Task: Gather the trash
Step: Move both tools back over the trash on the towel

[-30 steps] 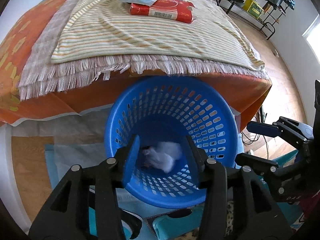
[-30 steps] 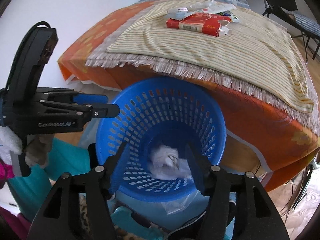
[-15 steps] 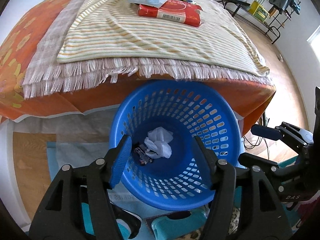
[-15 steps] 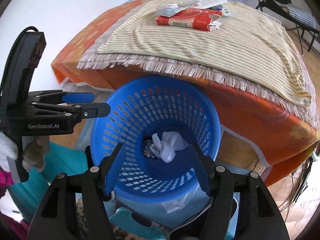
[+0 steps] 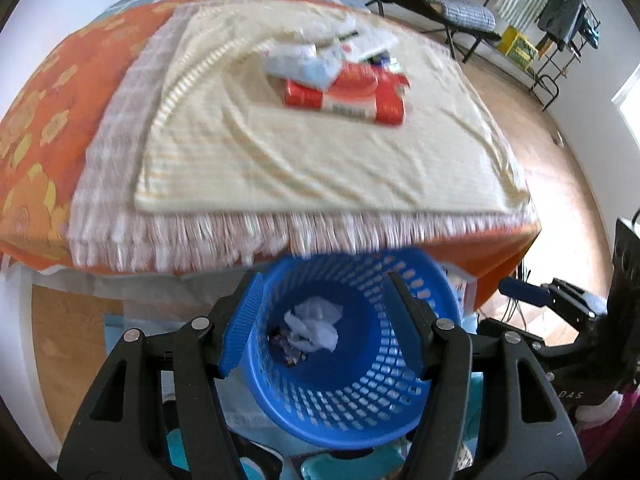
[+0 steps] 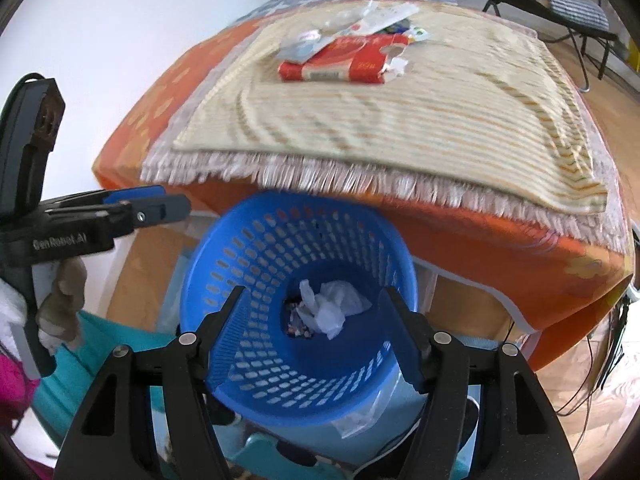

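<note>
On the striped cloth (image 5: 320, 160) lies a light, crushable red carton (image 5: 348, 94), best pinched across its long edges; my left gripper (image 5: 324, 320) and right gripper (image 6: 316, 332), jaws just widened, stand open and empty above the blue basket (image 6: 256, 248).

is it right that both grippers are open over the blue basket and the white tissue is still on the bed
Not quite. The tissue already lies at the bottom of the basket, not on the bed; the right wrist view shows it. Both the left gripper and right gripper are open.

The bed (image 5: 48, 128) carries a striped fringed cloth (image 5: 280, 160), with a red package (image 5: 352, 96) and wrappers (image 5: 312, 60) at 12 o'clock.
</note>
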Demonstrator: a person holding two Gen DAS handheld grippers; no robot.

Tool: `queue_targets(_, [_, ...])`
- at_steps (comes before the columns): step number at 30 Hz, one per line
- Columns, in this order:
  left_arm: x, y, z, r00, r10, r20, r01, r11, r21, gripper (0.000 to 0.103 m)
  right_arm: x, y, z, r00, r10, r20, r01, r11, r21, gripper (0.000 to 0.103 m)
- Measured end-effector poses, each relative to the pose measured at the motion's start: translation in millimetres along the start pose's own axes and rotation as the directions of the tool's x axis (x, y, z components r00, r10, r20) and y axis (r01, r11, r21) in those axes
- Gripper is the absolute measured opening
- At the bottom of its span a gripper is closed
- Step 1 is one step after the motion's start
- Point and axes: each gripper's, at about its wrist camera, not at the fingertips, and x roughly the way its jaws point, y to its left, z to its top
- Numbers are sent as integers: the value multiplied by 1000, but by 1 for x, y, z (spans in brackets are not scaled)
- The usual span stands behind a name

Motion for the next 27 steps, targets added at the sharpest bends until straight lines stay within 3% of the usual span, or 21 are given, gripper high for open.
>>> queue_targets(7, [-12, 11, 42, 998, 27, 60, -26, 1000, -11, 64, -14, -5, 28, 999, 3, 40, -4, 1000, 22, 66])
queue_targets(15, [-1, 18, 76, 997, 20, 73, -18, 1000, -24, 64, -20, -8, 78, 995, -5, 102, 8, 1000, -24, 66])
queue_targets(27, [24, 38, 138, 995, 5, 96, 3, 997, -80, 64, 9, -41, 165, 992, 53, 115, -52, 999, -11, 66])
